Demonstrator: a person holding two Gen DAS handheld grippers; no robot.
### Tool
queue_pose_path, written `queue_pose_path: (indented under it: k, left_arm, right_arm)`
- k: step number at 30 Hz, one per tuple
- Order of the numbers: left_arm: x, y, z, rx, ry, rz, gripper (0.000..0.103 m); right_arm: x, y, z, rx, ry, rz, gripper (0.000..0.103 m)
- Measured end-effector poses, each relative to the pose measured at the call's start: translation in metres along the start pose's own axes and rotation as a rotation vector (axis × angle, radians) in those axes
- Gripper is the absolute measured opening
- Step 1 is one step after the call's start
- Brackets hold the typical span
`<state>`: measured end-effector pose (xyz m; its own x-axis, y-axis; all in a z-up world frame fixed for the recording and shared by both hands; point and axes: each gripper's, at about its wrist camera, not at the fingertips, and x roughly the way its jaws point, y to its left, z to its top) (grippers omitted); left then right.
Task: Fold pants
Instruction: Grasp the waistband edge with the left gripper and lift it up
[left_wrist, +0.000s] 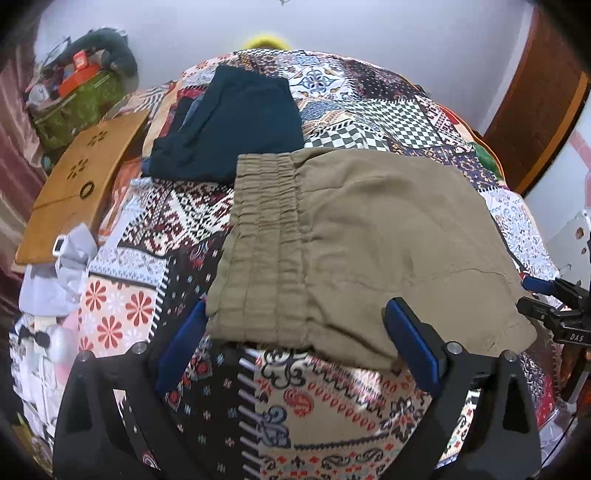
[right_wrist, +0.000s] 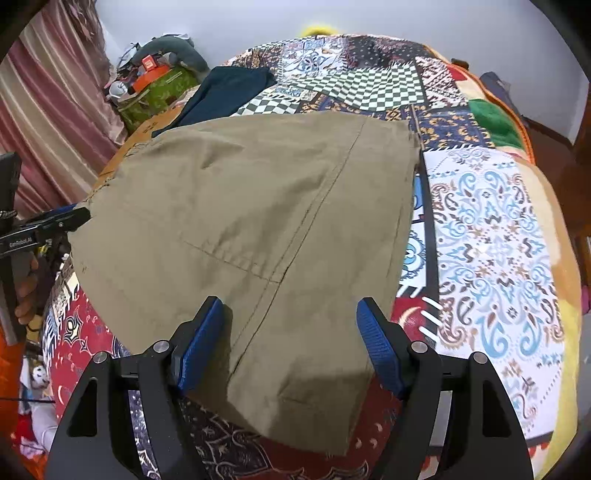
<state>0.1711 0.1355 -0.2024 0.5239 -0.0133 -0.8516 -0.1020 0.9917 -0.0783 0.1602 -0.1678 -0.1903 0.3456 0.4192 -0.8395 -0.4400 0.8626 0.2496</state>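
Khaki pants (left_wrist: 354, 236) lie folded flat on the patchwork bedspread (left_wrist: 177, 214), their elastic waistband (left_wrist: 258, 236) to the left in the left wrist view. My left gripper (left_wrist: 295, 321) is open, its blue pads either side of the near edge at the waistband end. In the right wrist view the pants (right_wrist: 251, 221) fill the centre, with a leg seam running down to the near hem. My right gripper (right_wrist: 291, 314) is open over that near hem end, holding nothing. Each gripper shows at the edge of the other's view.
A folded dark teal garment (left_wrist: 236, 122) lies on the bed beyond the khaki pants. A wooden board (left_wrist: 81, 184) and a cluttered green box (left_wrist: 74, 107) sit to the left. Crumpled pale cloth (left_wrist: 62, 269) lies at the bed's left edge. A wooden door (left_wrist: 539, 96) stands at the right.
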Motion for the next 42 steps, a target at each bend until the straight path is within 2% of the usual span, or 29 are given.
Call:
queue_pose_path:
  k: [5,9,13,17,22,25,29,36,38,40,42]
  left_arm:
    - [-0.008,0.01,-0.005,-0.027,0.007,0.008,0.097]
    - [-0.026,0.021,-0.003,-0.077,-0.023,0.002,0.097]
    - [-0.038,0.039,-0.002,-0.206,-0.044,-0.09,0.097]
    - [-0.027,0.045,-0.008,-0.304,0.015,-0.197,0.097]
    - [-0.007,0.032,-0.024,-0.329,0.101,-0.279,0.097]
    - [-0.004,0.022,-0.026,-0.305,0.101,-0.273,0.097]
    - [0.009,0.017,-0.019,-0.317,0.105,-0.368,0.102]
    - [0.039,0.017,0.008,-0.319,0.105,-0.356,0.102]
    - [0.042,0.018,0.015,-0.331,0.099,-0.324,0.09]
    - [0.042,0.02,0.019,-0.328,0.092,-0.266,0.062]
    - [0.039,0.023,0.02,-0.323,0.077,-0.248,0.05]
  right_arm:
    - [-0.008,0.012,0.01,-0.042,-0.03,-0.004,0.071]
    - [-0.022,0.032,0.025,-0.109,-0.094,-0.004,0.071]
    - [-0.029,0.053,0.042,-0.149,-0.164,0.028,0.071]
    - [-0.017,0.073,0.052,-0.17,-0.193,0.065,0.072]
    - [0.02,0.085,0.051,-0.191,-0.124,0.074,0.072]
    - [0.036,0.085,0.043,-0.19,-0.078,0.07,0.072]
    - [0.037,0.075,0.044,-0.159,-0.058,0.113,0.077]
    - [0.037,0.075,0.041,-0.154,-0.055,0.128,0.077]
    - [0.038,0.076,0.04,-0.15,-0.055,0.132,0.077]
    - [0.036,0.075,0.04,-0.147,-0.058,0.132,0.077]
    - [0.034,0.073,0.038,-0.137,-0.062,0.13,0.077]
